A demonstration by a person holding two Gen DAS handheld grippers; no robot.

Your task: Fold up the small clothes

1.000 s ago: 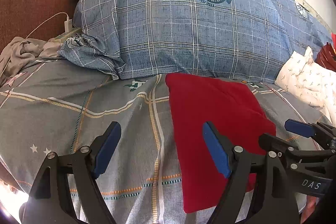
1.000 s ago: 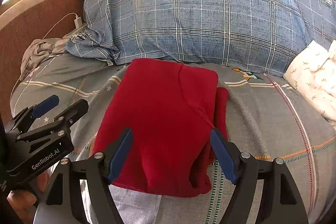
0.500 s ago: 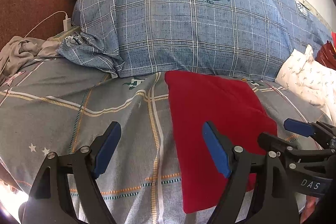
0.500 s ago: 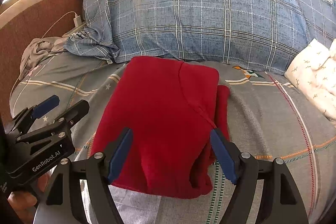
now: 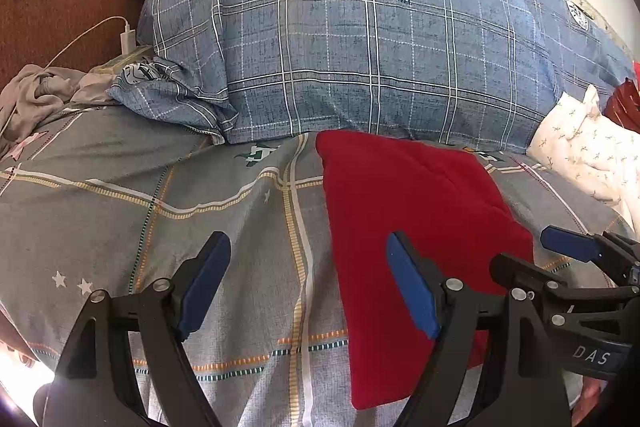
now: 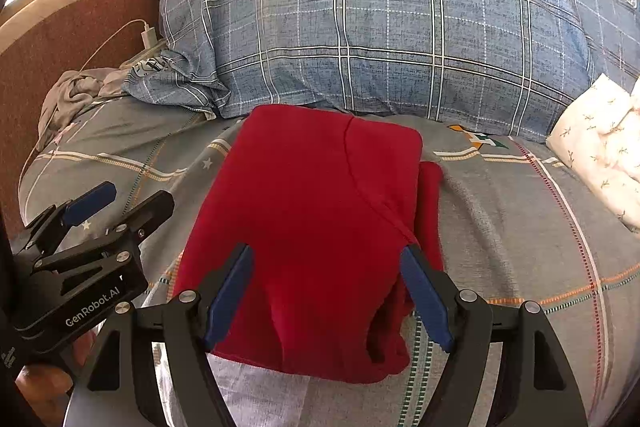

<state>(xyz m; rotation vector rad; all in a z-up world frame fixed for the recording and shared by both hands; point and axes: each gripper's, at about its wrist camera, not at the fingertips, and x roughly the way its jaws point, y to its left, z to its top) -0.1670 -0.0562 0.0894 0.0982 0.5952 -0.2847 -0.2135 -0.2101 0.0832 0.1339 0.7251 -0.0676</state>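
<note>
Right wrist view: red garment (image 6: 304,211) unmoved, both grippers' jaws still wide, empty.

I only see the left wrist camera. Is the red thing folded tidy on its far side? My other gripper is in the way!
Observer: Not quite. In the right wrist view, a narrow strip of the red garment pokes out from under the top layer along its right edge.
Operator: Is my other gripper pinching it?
Observer: No. The right gripper is open, its fingers spread over the garment's near end with nothing clamped.
Operator: Is anything under the red thing?
Observer: Yes, some pale grey fabric shows just below the near hem, which bulges there.
</note>
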